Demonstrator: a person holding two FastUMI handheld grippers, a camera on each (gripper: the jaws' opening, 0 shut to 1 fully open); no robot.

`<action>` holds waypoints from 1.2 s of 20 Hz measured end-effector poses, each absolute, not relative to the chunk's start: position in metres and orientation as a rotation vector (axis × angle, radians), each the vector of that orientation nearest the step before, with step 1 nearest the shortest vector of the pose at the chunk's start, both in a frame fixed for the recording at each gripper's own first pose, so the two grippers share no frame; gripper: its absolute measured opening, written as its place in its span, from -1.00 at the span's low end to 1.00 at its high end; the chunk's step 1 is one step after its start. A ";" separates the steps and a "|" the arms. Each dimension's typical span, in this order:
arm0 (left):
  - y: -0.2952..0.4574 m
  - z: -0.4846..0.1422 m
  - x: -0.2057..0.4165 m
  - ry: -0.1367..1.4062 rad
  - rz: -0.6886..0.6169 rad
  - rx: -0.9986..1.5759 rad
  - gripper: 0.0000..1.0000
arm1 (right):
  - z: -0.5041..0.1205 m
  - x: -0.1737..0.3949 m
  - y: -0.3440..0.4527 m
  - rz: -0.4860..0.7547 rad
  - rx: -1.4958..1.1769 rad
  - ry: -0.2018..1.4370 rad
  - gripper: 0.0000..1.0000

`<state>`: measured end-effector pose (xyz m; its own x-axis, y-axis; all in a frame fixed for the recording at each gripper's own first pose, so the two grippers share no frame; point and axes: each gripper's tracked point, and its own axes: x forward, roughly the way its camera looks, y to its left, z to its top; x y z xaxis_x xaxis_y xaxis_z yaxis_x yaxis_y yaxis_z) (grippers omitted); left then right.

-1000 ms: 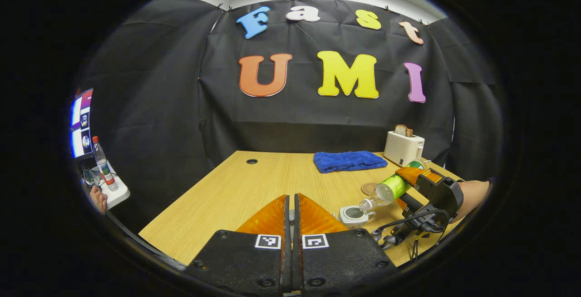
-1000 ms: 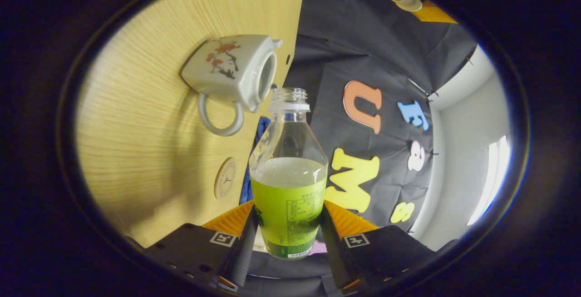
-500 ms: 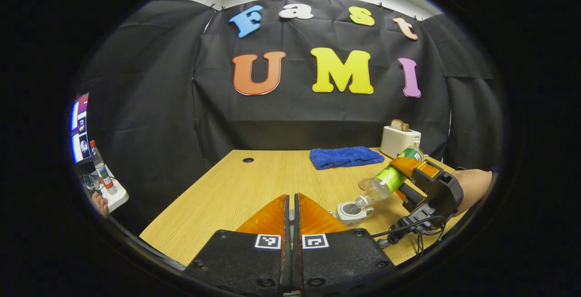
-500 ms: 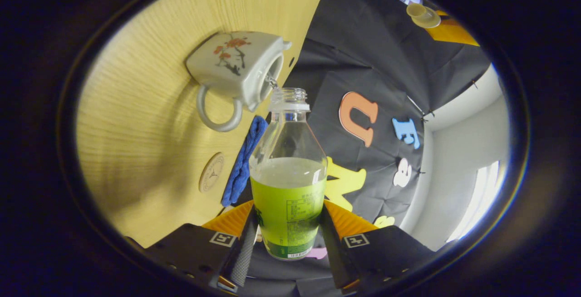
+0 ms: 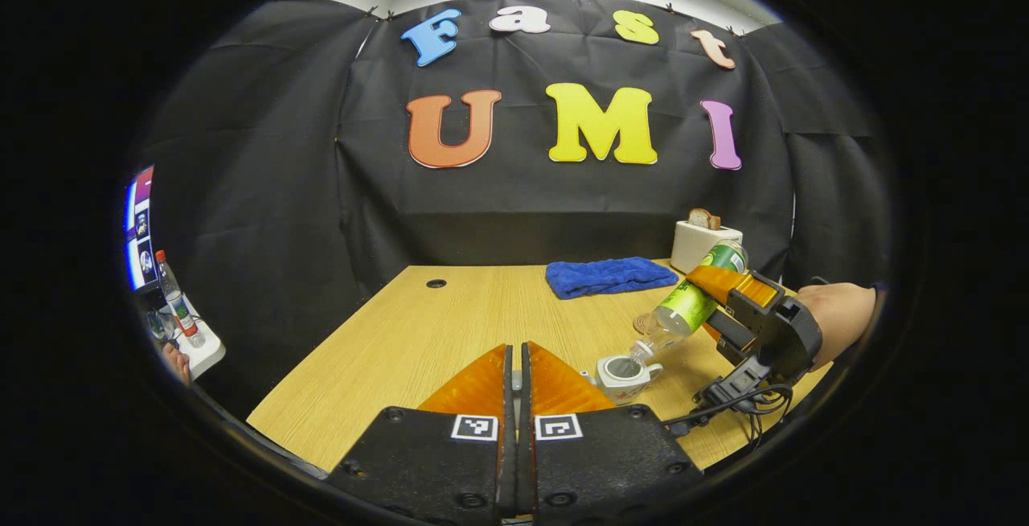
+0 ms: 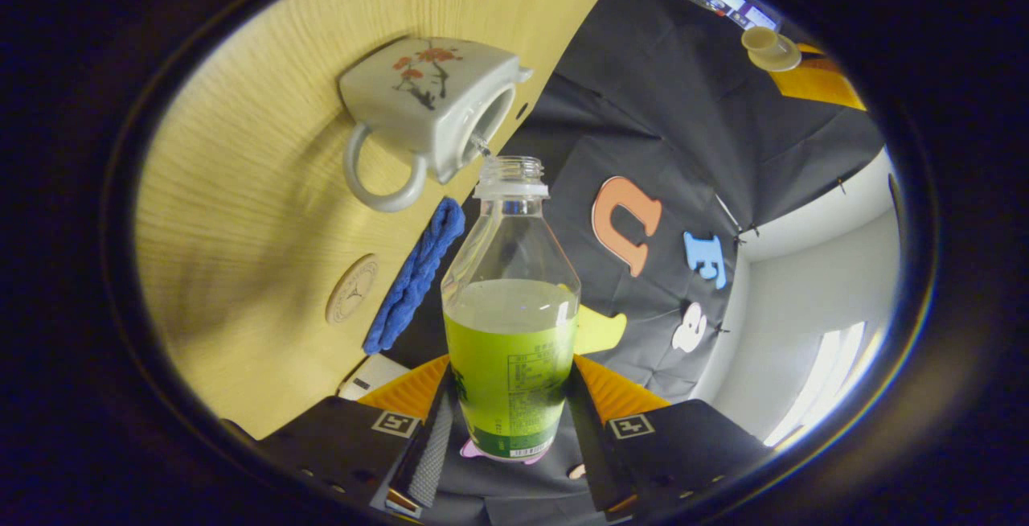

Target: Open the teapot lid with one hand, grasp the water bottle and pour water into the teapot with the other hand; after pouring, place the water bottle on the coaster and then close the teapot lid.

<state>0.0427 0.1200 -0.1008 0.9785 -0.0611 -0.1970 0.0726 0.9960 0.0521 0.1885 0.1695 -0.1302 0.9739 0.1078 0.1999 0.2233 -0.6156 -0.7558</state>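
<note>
Your right claw [image 6: 506,421] is clamped on the water bottle [image 6: 511,333], one finger pressed to each side of its labelled lower body, and the bottle is tipped neck-first toward the teapot [image 6: 426,112]; this is the pouring step. Straight ahead of that claw the bottle's uncapped mouth sits just at the rim of the teapot's open top, and a thin thread of water appears to run from one into the other (it is small, so treat that as a judgement). From the left gripper view the same thing reads plainly: the right claw [image 5: 727,301] holds the water bottle [image 5: 683,309] slanting down to the teapot [image 5: 623,373], which stands on the tabletop [image 5: 450,325] just ahead and to the right of your left claw [image 5: 518,365].

Your left claw has its fingers drawn together with barely a slit between them; the lid is presumably pinched there, but I cannot tell from these views.

Water is still standing around the top of the label, so pouring looks partway done. Next you need to roll the bottle upright without dripping; then carry it to the coaster [image 6: 352,289], which lies beyond the teapot near the blue towel [image 6: 414,277]; release only once its base is flat; then bring the lid across.
</note>
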 end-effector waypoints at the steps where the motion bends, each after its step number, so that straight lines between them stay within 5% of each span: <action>1: 0.120 -0.102 0.043 0.197 -0.070 0.062 -0.94 | -0.129 0.188 0.171 -0.171 -2.250 -0.243 0.40; 24: 0.123 -0.109 0.049 0.210 -0.035 0.140 -0.94 | -0.095 0.184 0.205 -0.234 -2.418 -0.465 0.42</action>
